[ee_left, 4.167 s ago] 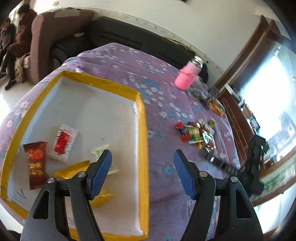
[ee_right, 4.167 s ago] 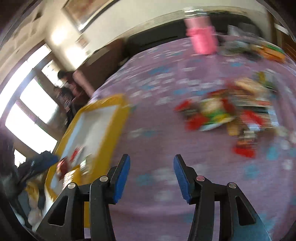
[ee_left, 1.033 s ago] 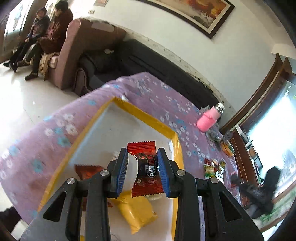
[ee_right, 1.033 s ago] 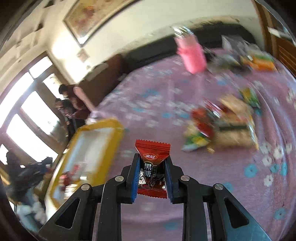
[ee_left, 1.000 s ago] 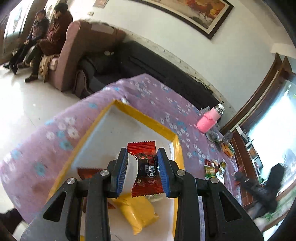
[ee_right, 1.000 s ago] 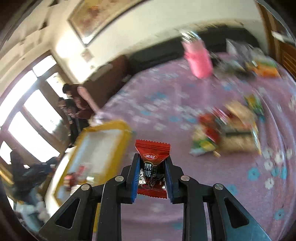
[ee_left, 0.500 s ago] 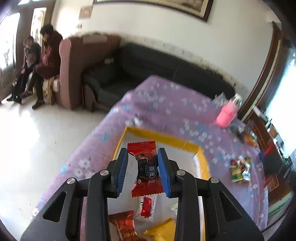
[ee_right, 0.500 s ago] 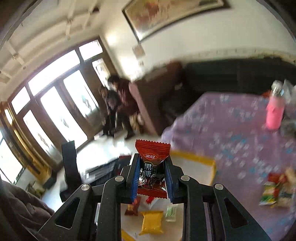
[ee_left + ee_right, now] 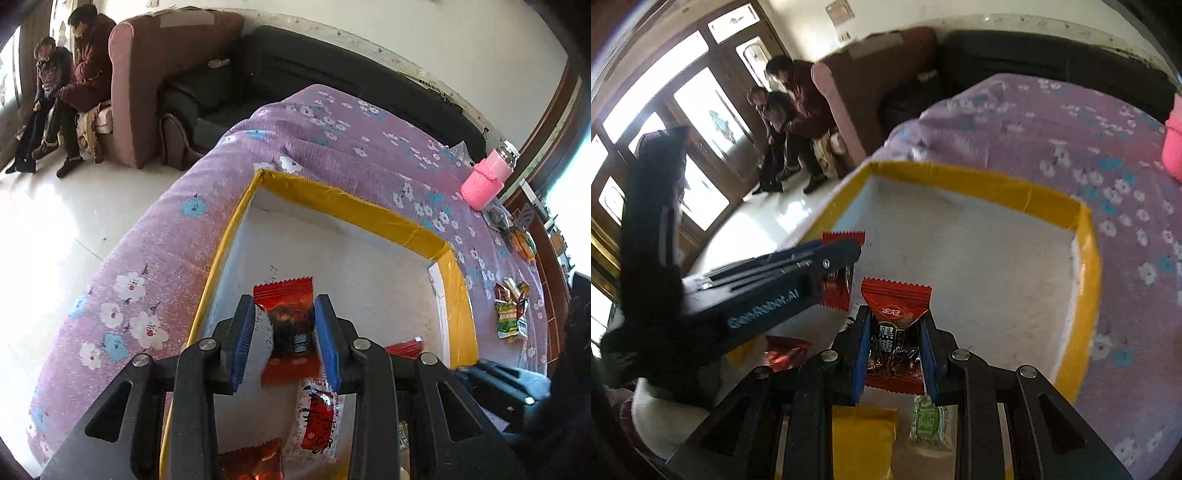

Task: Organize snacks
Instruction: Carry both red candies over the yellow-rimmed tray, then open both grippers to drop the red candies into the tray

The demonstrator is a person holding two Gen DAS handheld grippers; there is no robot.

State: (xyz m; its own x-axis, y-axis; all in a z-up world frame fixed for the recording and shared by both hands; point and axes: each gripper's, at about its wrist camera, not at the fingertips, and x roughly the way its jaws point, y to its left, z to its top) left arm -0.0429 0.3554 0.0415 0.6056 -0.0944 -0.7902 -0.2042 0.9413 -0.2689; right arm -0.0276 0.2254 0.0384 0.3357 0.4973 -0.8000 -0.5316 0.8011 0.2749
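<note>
Jaws of both grippers, L [image 9: 284,341] & R [image 9: 894,354], pinch red candies.

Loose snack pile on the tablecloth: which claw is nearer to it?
Right. The right claw, shut on a red candy, hangs over the yellow-rimmed box on the snack pile's side; the left claw, holding its own candy, is farther left, away from the pile.

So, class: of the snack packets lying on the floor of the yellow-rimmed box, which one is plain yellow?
The yellow packet, directly below the right tongs, beside the green-and-white packet. The others are red or red-printed.
</note>
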